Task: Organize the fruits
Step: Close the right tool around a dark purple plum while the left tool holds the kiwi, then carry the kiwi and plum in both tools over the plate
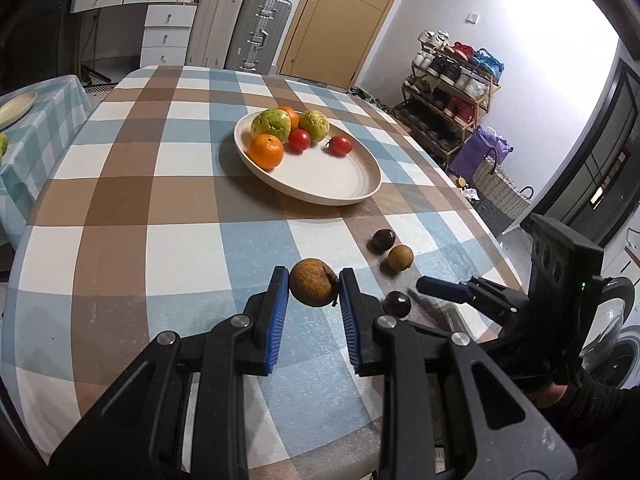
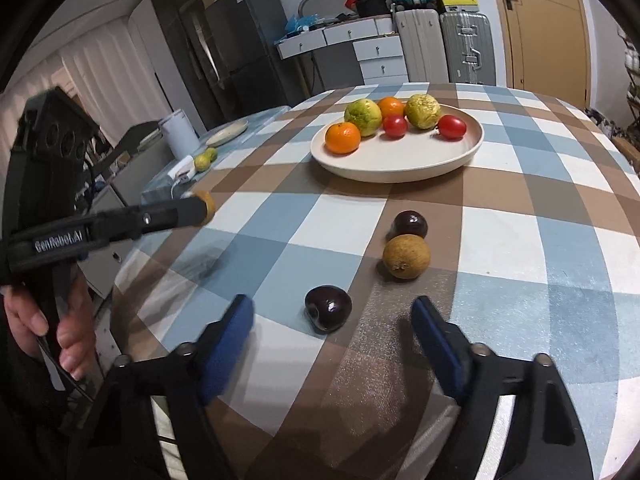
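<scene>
My left gripper [image 1: 314,278] is shut on a rough brown round fruit [image 1: 313,282], which it holds just above the checked tablecloth. In the right wrist view that same gripper [image 2: 202,208] comes in from the left with the brown fruit [image 2: 208,201] at its tip. My right gripper [image 2: 332,306] stands open around a dark purple fruit [image 2: 328,308] that lies on the cloth, its pads clear of it on both sides. Beyond lie another brown fruit [image 2: 406,257] and a second dark fruit [image 2: 411,224]. Farther back, a cream plate [image 2: 400,174] holds oranges, green-yellow fruits and red tomatoes.
The table's rounded edge [image 1: 500,248] runs close on the right of the loose fruits. A side table at the left carries a small plate [image 1: 16,108], green fruits [image 2: 206,159] and a white canister [image 2: 179,130]. A shoe rack [image 1: 452,92] and suitcases [image 1: 260,32] stand beyond.
</scene>
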`<state>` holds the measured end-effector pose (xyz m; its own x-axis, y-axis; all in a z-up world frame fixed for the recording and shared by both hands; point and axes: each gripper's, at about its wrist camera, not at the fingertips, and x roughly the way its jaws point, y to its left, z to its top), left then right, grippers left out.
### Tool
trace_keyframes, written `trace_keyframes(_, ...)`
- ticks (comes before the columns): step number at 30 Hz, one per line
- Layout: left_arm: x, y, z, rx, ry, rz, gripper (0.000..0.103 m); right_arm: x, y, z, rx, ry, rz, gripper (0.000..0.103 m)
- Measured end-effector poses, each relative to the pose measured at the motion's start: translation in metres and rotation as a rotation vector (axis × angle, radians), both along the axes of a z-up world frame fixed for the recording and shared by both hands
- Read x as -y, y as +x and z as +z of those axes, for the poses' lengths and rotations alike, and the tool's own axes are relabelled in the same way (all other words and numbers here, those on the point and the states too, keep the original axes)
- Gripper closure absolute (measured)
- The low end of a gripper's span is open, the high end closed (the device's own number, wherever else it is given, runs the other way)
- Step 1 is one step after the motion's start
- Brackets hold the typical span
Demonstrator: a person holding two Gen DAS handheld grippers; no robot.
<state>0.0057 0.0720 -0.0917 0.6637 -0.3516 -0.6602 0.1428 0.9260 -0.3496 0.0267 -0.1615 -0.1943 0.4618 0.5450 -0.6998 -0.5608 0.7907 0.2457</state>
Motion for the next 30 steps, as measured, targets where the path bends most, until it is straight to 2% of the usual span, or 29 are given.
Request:
trace_keyframes(4,-0.004,0.0,0.0,0.001,-0.004,0.011,0.08,-0.009,-0.001,-0.003,0.015,-0.032,0.02,0.04)
trace_keyframes(6,-0.005,0.001,-0.001,0.0,-0.005,0.016,0.08,-0.014,-0.002,-0.004,0.031,-0.061,0.018,0.05)
trace_keyframes(7,-0.005,0.002,-0.001,-0.001,-0.005,0.017,0.08,-0.017,-0.002,-0.005,0.032,-0.07,0.028,0.059)
trace_keyframes(11,-0.005,0.009,0.001,-0.002,-0.001,0.019,0.08,-0.023,-0.002,-0.006,0.065,-0.12,0.031,0.077)
trace_keyframes(15,-0.003,0.015,0.003,0.003,0.005,0.013,0.08,-0.019,-0.002,-0.004,0.078,-0.11,0.019,0.077)
trace_keyframes(21,0.01,0.047,0.009,0.005,0.017,-0.008,0.08,-0.004,0.005,0.011,0.093,-0.027,0.004,0.077)
trace_keyframes(30,0.032,0.111,0.008,-0.007,0.031,-0.028,0.08,0.02,0.054,0.041,0.107,0.084,-0.037,0.077)
